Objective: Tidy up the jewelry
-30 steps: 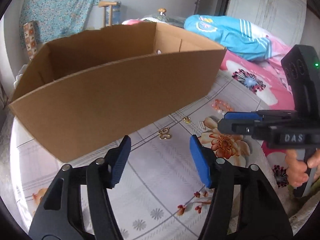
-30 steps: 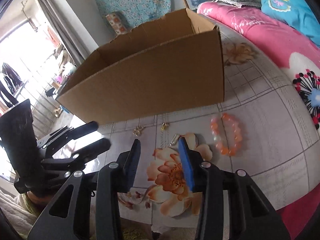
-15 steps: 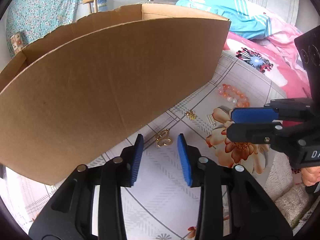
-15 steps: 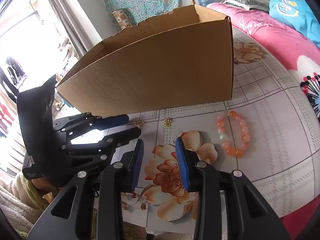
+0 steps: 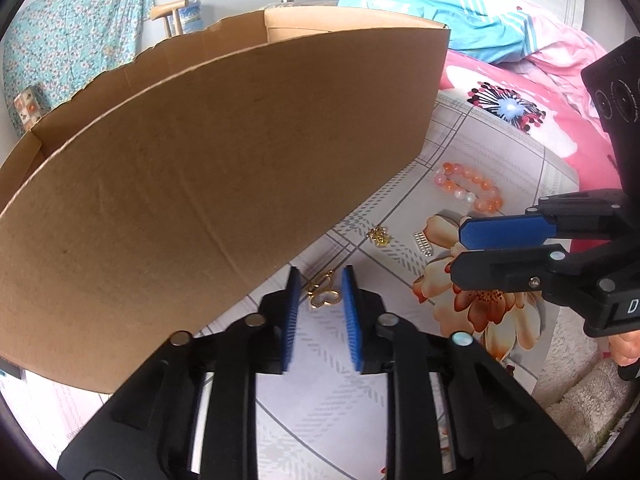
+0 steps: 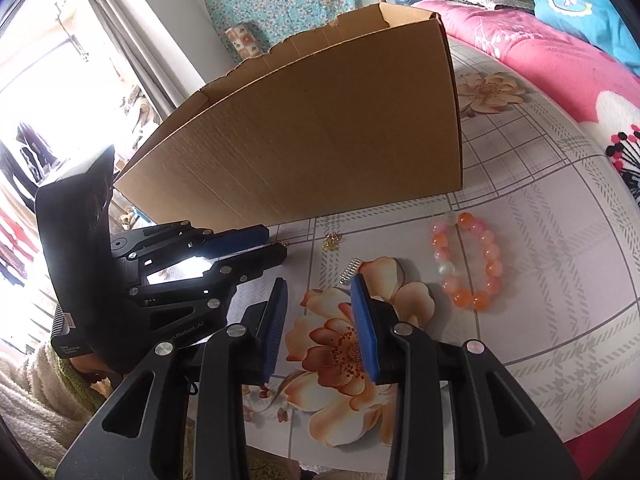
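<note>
A gold butterfly-shaped piece (image 5: pixel 323 293) lies on the floral cloth, between the blue pads of my left gripper (image 5: pixel 319 276), which is open and narrow around it, low by the cardboard box (image 5: pixel 208 184). A small gold charm (image 5: pixel 379 236), a silver clip (image 5: pixel 423 243) and an orange-pink bead bracelet (image 5: pixel 468 192) lie to the right. My right gripper (image 6: pixel 318 282) is open and empty above the printed flower, near the silver clip (image 6: pixel 350 270); the charm (image 6: pixel 332 241) and bracelet (image 6: pixel 466 260) lie beyond it.
The open cardboard box (image 6: pixel 304 136) stands close behind the jewelry. The patterned cloth (image 6: pixel 540 240) covers the surface; a pink bedspread (image 6: pixel 540 52) and blue garment (image 5: pixel 420 12) lie at the right and back. A chair (image 5: pixel 168 16) stands behind.
My left gripper moved forward and down to the gold butterfly piece and narrowed its jaws around it. The right gripper shifted slightly forward toward the silver clip.
</note>
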Tool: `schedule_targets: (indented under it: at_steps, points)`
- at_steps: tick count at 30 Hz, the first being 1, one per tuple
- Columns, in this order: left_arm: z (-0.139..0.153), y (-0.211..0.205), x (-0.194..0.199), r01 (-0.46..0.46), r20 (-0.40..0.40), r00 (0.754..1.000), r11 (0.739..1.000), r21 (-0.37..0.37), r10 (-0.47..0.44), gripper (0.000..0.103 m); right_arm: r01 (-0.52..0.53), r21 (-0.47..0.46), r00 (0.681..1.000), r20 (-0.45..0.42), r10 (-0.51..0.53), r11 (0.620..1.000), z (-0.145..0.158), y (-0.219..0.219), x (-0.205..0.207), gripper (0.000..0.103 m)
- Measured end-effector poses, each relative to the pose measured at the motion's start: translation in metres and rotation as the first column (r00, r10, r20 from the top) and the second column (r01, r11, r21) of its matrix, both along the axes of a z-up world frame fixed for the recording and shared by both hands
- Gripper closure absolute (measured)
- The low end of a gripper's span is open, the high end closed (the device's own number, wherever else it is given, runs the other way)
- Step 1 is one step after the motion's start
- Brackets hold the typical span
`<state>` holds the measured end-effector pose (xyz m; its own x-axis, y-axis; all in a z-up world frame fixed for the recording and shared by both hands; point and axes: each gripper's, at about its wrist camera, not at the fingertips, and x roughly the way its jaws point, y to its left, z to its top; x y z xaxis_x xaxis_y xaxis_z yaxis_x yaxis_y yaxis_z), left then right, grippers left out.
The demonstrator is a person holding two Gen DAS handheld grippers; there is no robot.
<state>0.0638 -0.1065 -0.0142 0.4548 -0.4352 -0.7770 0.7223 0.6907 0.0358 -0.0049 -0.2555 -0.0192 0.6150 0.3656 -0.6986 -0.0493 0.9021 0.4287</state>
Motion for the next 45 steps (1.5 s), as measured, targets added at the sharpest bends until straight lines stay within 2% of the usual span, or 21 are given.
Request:
schedule_targets:
  at_steps: [7,8,9,18,22,27,29,33,40,45]
  points:
    - [0.0,-0.001,-0.003,-0.019,0.024,1.0,1.0,0.018,0.018,0.093,0.004,0.005,1.0,0.013,-0.004,1.0,0.003,0.0,-0.005,0.07]
    - [0.001,0.0,-0.003,-0.031,0.029,0.999,0.999,0.015,0.031,0.1,0.005,0.003,1.0,0.017,-0.005,1.0,0.004,0.0,-0.006,0.07]
    - [0.001,0.003,-0.003,-0.045,0.024,0.999,0.999,0.015,0.045,0.103,0.005,0.0,1.0,0.02,-0.005,1.0,0.005,0.0,-0.007,0.07]
    - [0.001,0.025,-0.01,-0.116,-0.015,0.993,0.993,-0.005,0.116,0.103,-0.009,-0.008,1.0,0.022,0.009,1.0,0.009,0.002,-0.011,0.07]
    - [0.002,0.039,-0.011,-0.185,-0.066,0.981,0.982,-0.022,0.183,0.103,-0.012,-0.006,1.0,0.017,0.012,1.0,0.007,0.005,-0.007,0.07]
    - [0.003,0.056,-0.008,-0.3,-0.209,0.936,0.952,-0.058,0.282,0.103,-0.019,0.011,1.0,0.007,0.019,1.0,0.004,0.009,-0.002,0.07]
    - [0.005,0.062,-0.009,-0.317,-0.224,0.929,0.946,-0.065,0.296,0.103,-0.025,0.016,1.0,0.007,0.025,1.0,0.004,0.01,-0.001,0.07]
    - [0.008,0.062,-0.014,-0.305,-0.155,0.942,0.952,-0.029,0.297,0.103,-0.037,0.018,0.999,0.011,0.037,0.999,0.004,0.012,0.0,0.07]
    - [0.002,0.032,-0.024,-0.228,-0.032,0.972,0.97,0.083,0.231,0.103,-0.035,0.021,0.999,0.008,0.035,0.999,0.004,0.015,0.002,0.07]
    - [0.003,0.029,-0.031,-0.208,-0.048,0.976,0.974,0.086,0.213,0.103,-0.033,0.029,0.999,0.003,0.033,0.999,0.001,0.01,-0.001,0.07]
